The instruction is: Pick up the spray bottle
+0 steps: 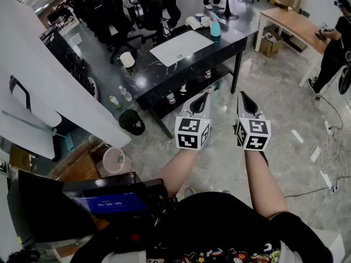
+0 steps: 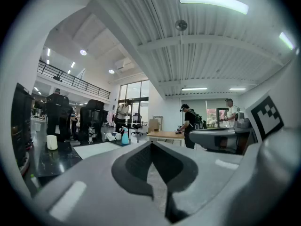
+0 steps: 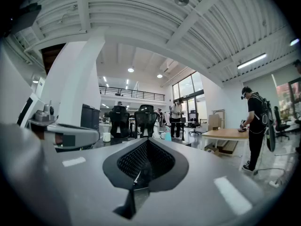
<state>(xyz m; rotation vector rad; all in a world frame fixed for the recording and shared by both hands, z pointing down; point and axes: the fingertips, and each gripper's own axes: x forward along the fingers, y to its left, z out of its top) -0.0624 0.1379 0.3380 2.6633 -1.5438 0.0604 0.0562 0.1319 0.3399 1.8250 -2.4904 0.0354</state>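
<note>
The spray bottle point(image 1: 215, 26) is teal with a white head. It stands upright near the far end of a black table point(image 1: 142, 75), beside a white mat point(image 1: 181, 47). It shows small and distant in the left gripper view point(image 2: 124, 138) and the right gripper view point(image 3: 167, 136). My left gripper point(image 1: 203, 98) and right gripper point(image 1: 243, 97) hang side by side over the floor, well short of the table. Both point toward it, jaws pressed together with nothing held. Each gripper's own view shows the left gripper point(image 2: 150, 143) and the right gripper point(image 3: 146, 141) closed.
A white cup point(image 1: 127, 59) stands on the table's near end, with small bottles on the shelf below point(image 1: 171, 97). Black office chairs point(image 1: 112, 15) stand behind. A wooden table point(image 1: 290, 19) and a person point(image 1: 334, 48) are at right. Near the table's corner sits a black bin point(image 1: 132, 122); cables point(image 1: 323, 152) lie on the floor.
</note>
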